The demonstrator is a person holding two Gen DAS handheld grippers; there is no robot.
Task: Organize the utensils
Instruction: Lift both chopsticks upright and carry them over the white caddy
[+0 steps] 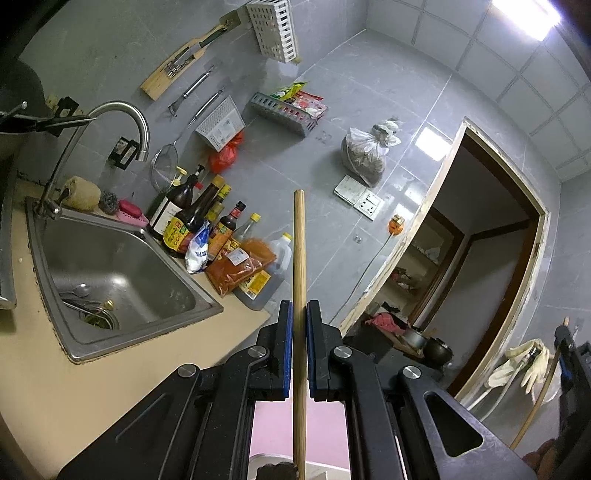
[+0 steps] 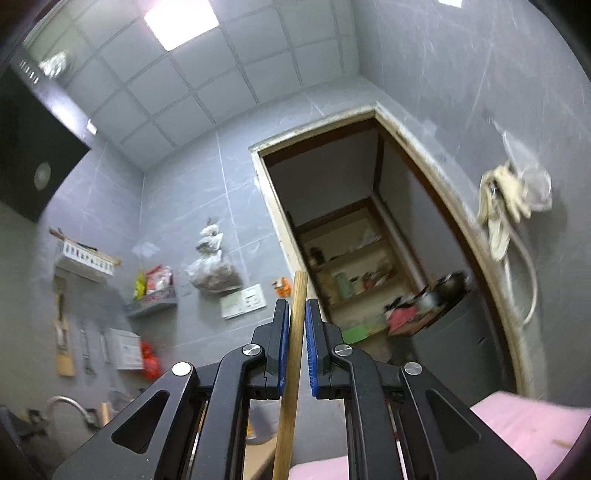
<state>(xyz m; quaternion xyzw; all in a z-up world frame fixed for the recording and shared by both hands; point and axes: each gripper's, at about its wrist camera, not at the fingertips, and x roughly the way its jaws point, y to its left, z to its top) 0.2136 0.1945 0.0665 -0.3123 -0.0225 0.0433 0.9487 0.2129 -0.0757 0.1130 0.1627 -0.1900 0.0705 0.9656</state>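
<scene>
My left gripper [image 1: 299,314] is shut on a long wooden chopstick [image 1: 299,240]. The stick runs up between the blue pads and its tip stands out past the fingertips, in front of the grey tiled wall. In the right wrist view my right gripper [image 2: 295,314] is shut on a second wooden chopstick [image 2: 297,295], tilted slightly and pointing up toward the doorway. The right gripper [image 1: 565,343] also shows at the far right edge of the left wrist view. A white perforated utensil holder [image 1: 273,29] hangs on the wall. A spoon [image 1: 81,290] lies in the steel sink [image 1: 177,266].
Sauce bottles [image 1: 199,221] and a red spice bag crowd the counter beside the sink, under the curved tap [image 1: 122,110]. On the wall hang a cutting board [image 1: 177,62], a strainer [image 1: 164,170] and a grey rack [image 1: 284,112]. The doorway [image 2: 343,229] opens at the right; pale gloves [image 2: 509,195] hang beside it.
</scene>
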